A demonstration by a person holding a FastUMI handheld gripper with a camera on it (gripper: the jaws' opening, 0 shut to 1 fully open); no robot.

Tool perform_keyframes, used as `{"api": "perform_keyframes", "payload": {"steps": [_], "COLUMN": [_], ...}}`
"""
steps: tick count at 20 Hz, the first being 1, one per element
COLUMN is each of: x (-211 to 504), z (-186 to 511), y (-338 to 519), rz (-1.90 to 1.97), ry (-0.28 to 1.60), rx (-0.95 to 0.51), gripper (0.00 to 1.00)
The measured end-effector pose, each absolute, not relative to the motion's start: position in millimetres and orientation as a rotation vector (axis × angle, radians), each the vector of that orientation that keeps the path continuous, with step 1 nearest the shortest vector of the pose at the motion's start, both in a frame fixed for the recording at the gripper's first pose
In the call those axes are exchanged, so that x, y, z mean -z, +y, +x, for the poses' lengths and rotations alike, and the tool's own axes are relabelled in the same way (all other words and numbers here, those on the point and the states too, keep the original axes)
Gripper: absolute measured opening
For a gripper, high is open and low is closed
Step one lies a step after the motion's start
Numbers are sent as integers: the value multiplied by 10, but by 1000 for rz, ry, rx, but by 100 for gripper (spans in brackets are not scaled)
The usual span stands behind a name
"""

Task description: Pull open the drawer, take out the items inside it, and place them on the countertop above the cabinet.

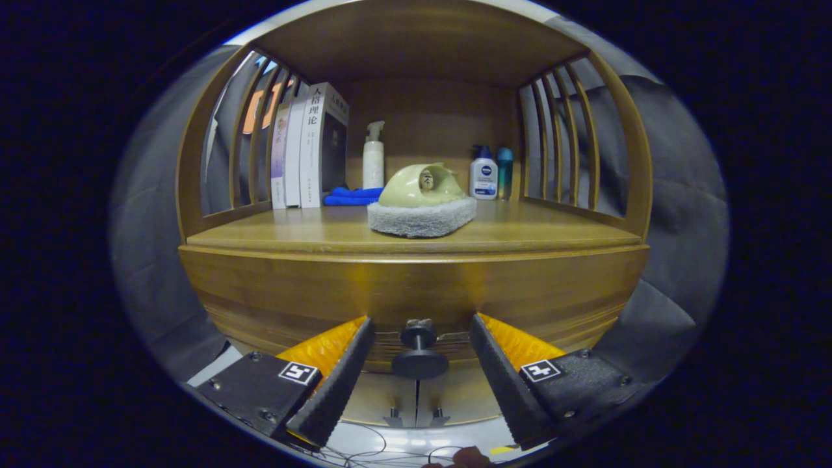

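The gripper (419,364) stands open, its fingers flanking the drawer knob (419,356), which sits dead centre between them.

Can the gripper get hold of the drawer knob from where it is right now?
Probably yes. The gripper is open, and the drawer knob sits between its two fingers with a gap on each side and nothing in between. Closing the fingers should catch it, though depth is hard to judge.

Glossy, smooth brown wooden cabinet (416,286) with varnished countertop (520,227); dark matt metal drawer knob (419,357); rough grey fibrous scrubbing pad (422,220) under shiny cream plastic handle (416,186); soft blue cloth (353,196); glossy paper-covered books (312,146).
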State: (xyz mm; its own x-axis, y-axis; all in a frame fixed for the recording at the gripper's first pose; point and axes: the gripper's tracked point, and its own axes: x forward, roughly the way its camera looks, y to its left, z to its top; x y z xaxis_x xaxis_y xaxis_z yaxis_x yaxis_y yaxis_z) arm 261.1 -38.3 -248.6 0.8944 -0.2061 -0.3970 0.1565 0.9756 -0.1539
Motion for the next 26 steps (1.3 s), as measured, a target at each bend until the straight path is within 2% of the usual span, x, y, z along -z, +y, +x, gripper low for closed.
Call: {"api": "perform_keyframes", "payload": {"steps": [11,18,26], "x": [1727,1008,519], "z": [1852,1151,222], "y": [16,183,316], "rz": [-140,-90,-57], "ry": [288,190,146], "rx": [42,-15,-74], "gripper": [99,99,99]}}
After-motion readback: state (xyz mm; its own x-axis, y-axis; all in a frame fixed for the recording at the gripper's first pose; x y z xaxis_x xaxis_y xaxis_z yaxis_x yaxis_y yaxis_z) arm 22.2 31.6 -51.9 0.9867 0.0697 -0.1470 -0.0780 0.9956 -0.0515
